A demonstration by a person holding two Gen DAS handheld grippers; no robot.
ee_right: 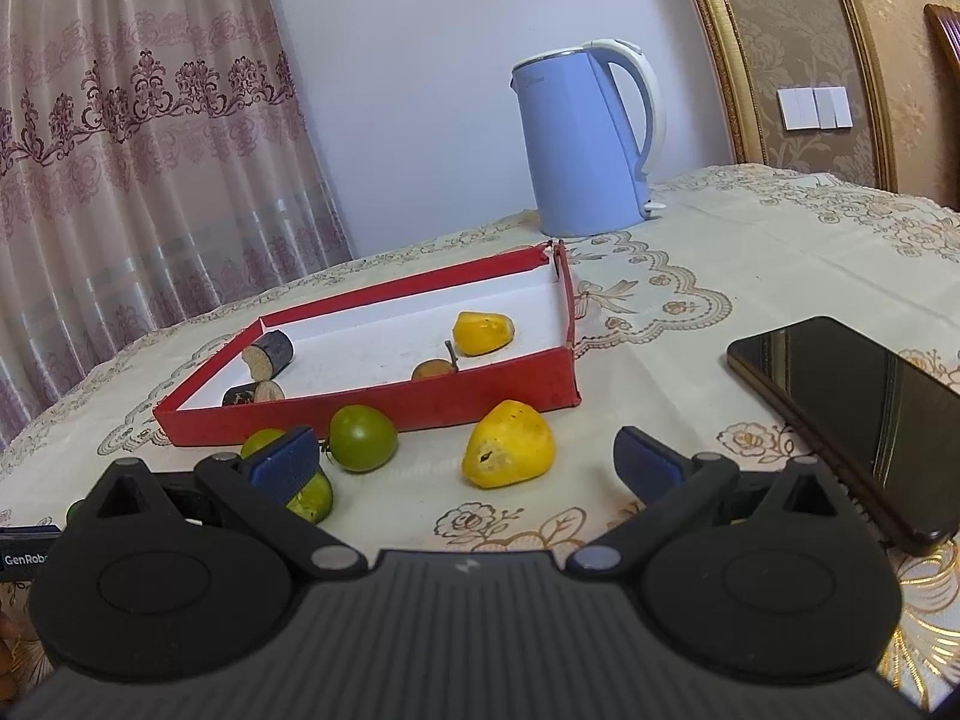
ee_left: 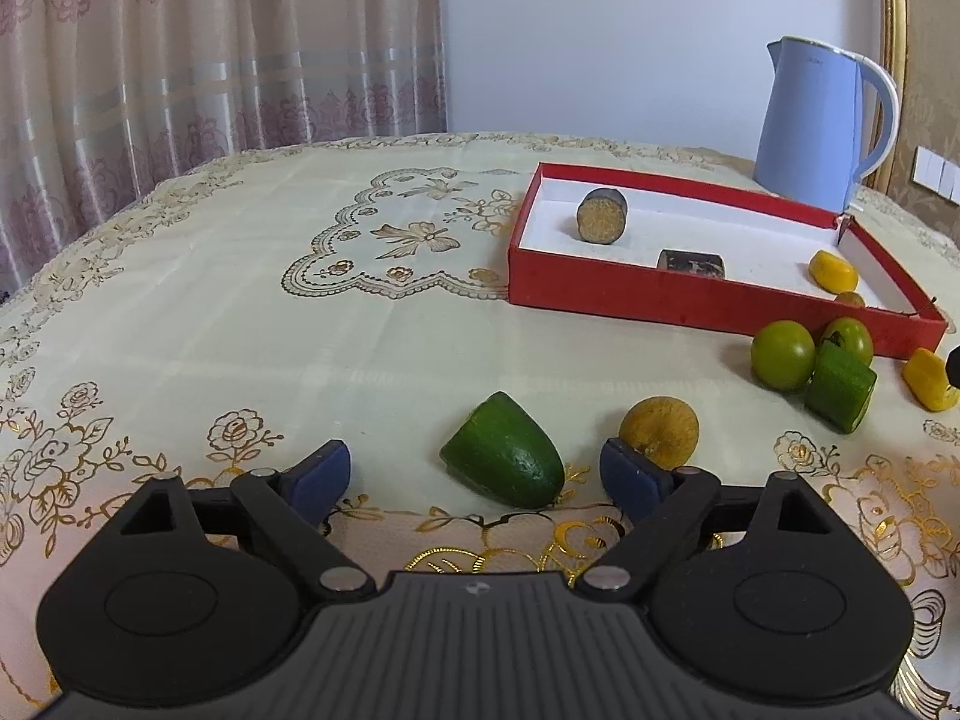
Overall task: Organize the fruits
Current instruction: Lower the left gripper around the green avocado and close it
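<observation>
Two grippers hover spread and empty beside the red box (ee_left: 690,294). The left gripper (ee_left: 474,474) brackets a green fruit piece (ee_left: 504,456), its long axis slanting across the gap. The right gripper (ee_right: 468,462) faces a yellow fruit (ee_right: 510,444) just ahead.

A shallow red cardboard box lid (ee_right: 420,414) lies on the cloth-covered counter (ee_left: 240,312), well in from its far edge, with a pale blue electric kettle (ee_right: 585,144) standing behind it near that edge. Inside the lid lie two dark cut cylinder pieces (ee_right: 270,354) toward its left end, and a yellow fruit piece (ee_right: 483,332) with a small brown stemmed fruit (ee_right: 433,368) in front of it toward the right end. Just before the lid's near wall sit two round green fruits (ee_left: 783,355) and a green cut chunk (ee_left: 839,387) side by side, another yellow fruit piece (ee_right: 509,444) to their right. Nearer the counter's front edge lie a green tapered vegetable end (ee_left: 504,459) and, to its right, a round tan fruit (ee_left: 660,432). A black smartphone (ee_right: 858,414) lies flat right of the lid.
</observation>
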